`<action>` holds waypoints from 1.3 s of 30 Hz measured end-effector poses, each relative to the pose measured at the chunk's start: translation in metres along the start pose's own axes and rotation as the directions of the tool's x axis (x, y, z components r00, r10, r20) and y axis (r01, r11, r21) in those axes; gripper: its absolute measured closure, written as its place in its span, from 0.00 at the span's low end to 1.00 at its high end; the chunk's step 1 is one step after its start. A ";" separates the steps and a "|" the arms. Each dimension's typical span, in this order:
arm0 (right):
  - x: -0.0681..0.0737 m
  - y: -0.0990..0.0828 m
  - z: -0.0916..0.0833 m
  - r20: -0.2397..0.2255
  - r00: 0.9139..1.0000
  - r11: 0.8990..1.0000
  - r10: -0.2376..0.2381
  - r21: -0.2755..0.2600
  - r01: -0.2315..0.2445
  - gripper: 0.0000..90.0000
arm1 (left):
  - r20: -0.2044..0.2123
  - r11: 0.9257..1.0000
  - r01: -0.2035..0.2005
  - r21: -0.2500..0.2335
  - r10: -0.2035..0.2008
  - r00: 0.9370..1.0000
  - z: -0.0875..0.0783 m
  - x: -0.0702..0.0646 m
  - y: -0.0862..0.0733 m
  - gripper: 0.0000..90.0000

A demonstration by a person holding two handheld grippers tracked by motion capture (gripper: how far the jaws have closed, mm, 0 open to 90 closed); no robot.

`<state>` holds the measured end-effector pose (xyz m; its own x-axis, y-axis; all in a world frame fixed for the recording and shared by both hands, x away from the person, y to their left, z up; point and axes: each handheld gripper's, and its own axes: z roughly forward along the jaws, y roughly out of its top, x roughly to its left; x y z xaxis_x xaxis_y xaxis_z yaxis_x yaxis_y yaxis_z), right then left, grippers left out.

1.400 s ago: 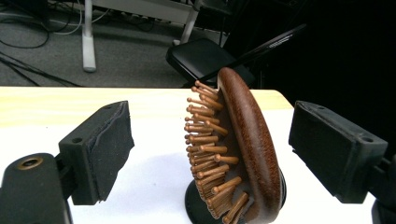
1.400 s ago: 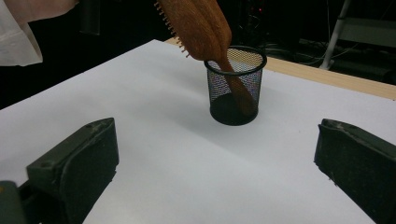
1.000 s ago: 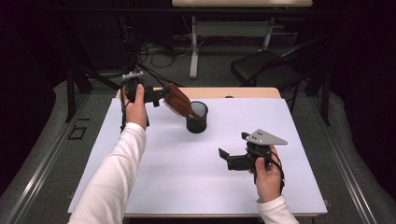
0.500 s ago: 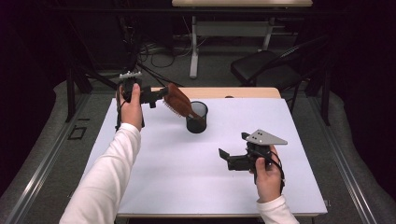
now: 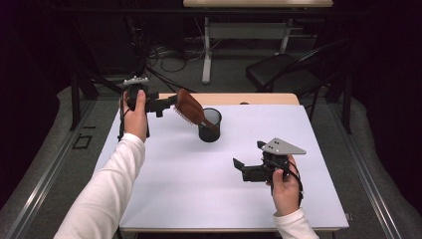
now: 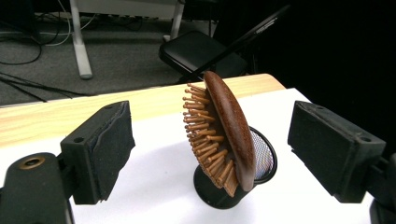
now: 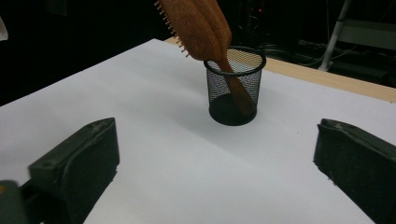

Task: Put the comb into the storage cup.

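A black mesh cup (image 5: pixel 210 125) stands on the white counter (image 5: pixel 189 184) near the middle of its far edge. In it rests a wooden hairbrush (image 5: pixel 191 108), handle down inside against the wall, head leaning out over the rim toward the far left corner. The brush is dark reddish-brown, oval, with wooden pins on its underside. The left gripper (image 5: pixel 166 103) is released, its jaws standing apart just beside the brush head. The right gripper (image 5: pixel 239 164), released and empty, hovers near the right edge.
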<state>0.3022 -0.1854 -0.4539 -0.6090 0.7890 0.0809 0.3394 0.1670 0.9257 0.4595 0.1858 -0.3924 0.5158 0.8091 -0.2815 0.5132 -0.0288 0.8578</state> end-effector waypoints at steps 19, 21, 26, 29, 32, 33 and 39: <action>-0.006 0.002 -0.005 -0.016 1.000 1.000 0.016 0.005 -0.016 0.00 | 0.037 0.997 -0.075 0.014 0.074 0.997 -0.016 -0.010 0.000 0.16; -0.006 0.002 -0.005 -0.020 1.000 1.000 0.018 0.006 -0.018 0.00 | 0.048 0.996 -0.086 0.021 0.085 0.995 -0.018 -0.012 -0.002 0.15; -0.007 0.002 -0.006 -0.019 1.000 1.000 0.018 0.007 -0.017 0.00 | 0.075 0.994 -0.105 0.022 0.103 0.992 -0.025 -0.015 -0.007 0.15; -0.007 0.002 -0.006 -0.019 1.000 1.000 0.014 0.012 -0.014 0.00 | 0.085 0.991 -0.134 0.027 0.131 0.988 -0.029 -0.018 -0.011 0.15; -0.006 0.002 -0.005 -0.017 1.000 1.000 0.011 0.015 -0.010 0.00 | 0.087 0.988 -0.151 0.034 0.147 0.985 -0.033 -0.019 -0.015 0.15; -0.006 0.002 -0.005 -0.017 1.000 1.000 0.010 0.015 -0.010 0.00 | 0.089 0.987 -0.155 0.037 0.151 0.985 -0.035 -0.019 -0.017 0.15; -0.007 0.001 -0.005 -0.015 1.000 1.000 0.012 0.018 -0.012 0.00 | 0.106 0.985 -0.169 0.034 0.165 0.981 -0.044 -0.020 -0.027 0.15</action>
<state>0.3032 -0.1940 -0.4513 -0.6151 0.7824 0.0977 0.3595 0.1680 0.9179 0.4051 0.1964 -0.3907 0.6634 0.7262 -0.1803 0.4418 -0.1856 0.8777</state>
